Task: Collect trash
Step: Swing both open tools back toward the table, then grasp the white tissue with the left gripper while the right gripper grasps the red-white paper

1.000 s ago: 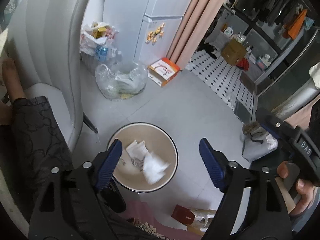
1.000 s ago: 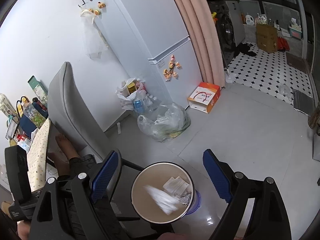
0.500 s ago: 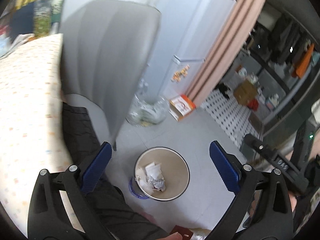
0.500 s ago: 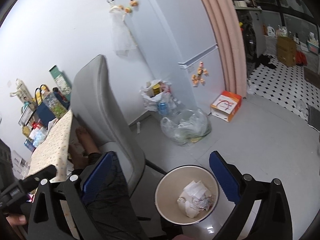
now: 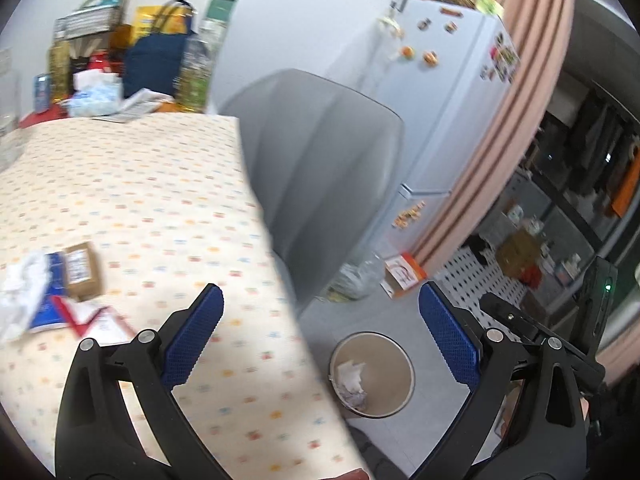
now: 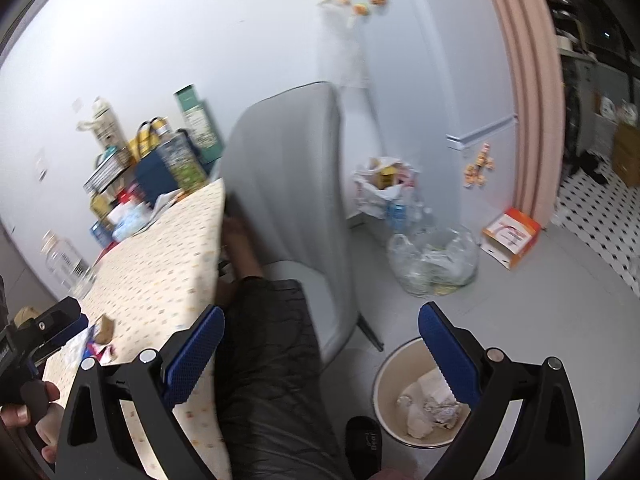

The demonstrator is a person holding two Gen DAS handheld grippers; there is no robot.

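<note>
My left gripper (image 5: 320,332) is open and holds nothing, hanging over the right edge of the dotted tablecloth (image 5: 140,200). On the cloth at the left lie a crumpled white tissue (image 5: 20,300), a blue packet (image 5: 50,300), a small brown box (image 5: 82,270) and a red-and-white paper (image 5: 100,322). On the floor stands a round beige bin (image 5: 394,372) with crumpled paper (image 5: 352,380) in it. My right gripper (image 6: 320,340) is also open and holds nothing, above a person's dark-trousered leg (image 6: 272,360), with the bin (image 6: 394,380) under its right finger.
A grey chair (image 6: 288,184) stands between table and fridge (image 6: 440,80). A clear bag of rubbish (image 6: 436,264), a white bag (image 6: 384,188) and an orange-white box (image 6: 510,238) sit on the floor. Bottles, bags and a glass jar (image 6: 66,264) crowd the table's far end.
Both views have swung up and away from the bin toward the table. The paper that was dropping now rests in the bin. Both pairs of jaws stand wider.
</note>
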